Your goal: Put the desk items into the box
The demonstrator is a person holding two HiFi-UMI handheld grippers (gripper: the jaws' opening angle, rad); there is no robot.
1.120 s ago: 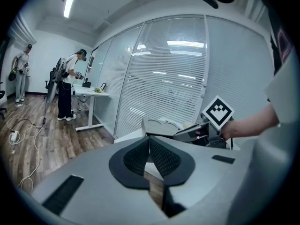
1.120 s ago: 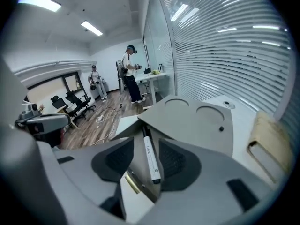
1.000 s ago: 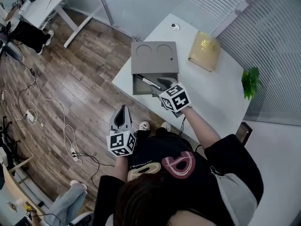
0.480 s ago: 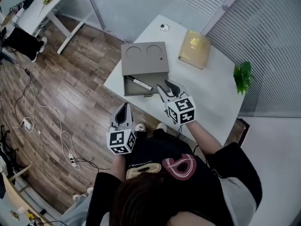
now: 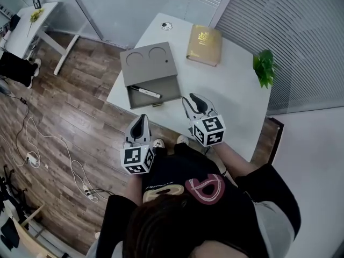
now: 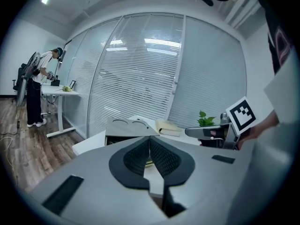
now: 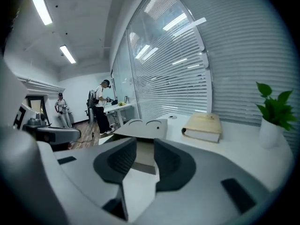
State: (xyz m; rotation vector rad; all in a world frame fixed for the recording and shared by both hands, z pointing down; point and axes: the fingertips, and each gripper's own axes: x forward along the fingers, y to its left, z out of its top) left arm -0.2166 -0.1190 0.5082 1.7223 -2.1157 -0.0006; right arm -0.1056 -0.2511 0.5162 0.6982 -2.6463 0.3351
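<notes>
The wooden floor (image 5: 59,117) is filling the left half of the head view, with cables trailing across it. The white table (image 5: 236,98) is running from the upper middle down to the right. The person wearing the camera is taking up the bottom of the frame, a black sleeve (image 5: 269,190) showing at lower right.

On the table's left end the grey box (image 5: 148,63) is lying, its top showing two round recesses and its near part standing open. Just to the upper right of it, apart from it, a tan book (image 5: 204,44) is lying flat.

The right gripper (image 5: 193,99) is hovering over the table's near edge, right of the box; its jaws are closing with a clear gap between them and nothing in it. The left gripper (image 5: 141,118) is hanging off the table over the floor, below the box, jaws pressed together at the tips and empty.

A small green plant (image 5: 263,67) is standing near the table's right edge. A black-and-white pen (image 5: 145,92) is lying inside the box's open part. A small round disc (image 5: 166,26) is sitting at the table's top corner.
</notes>
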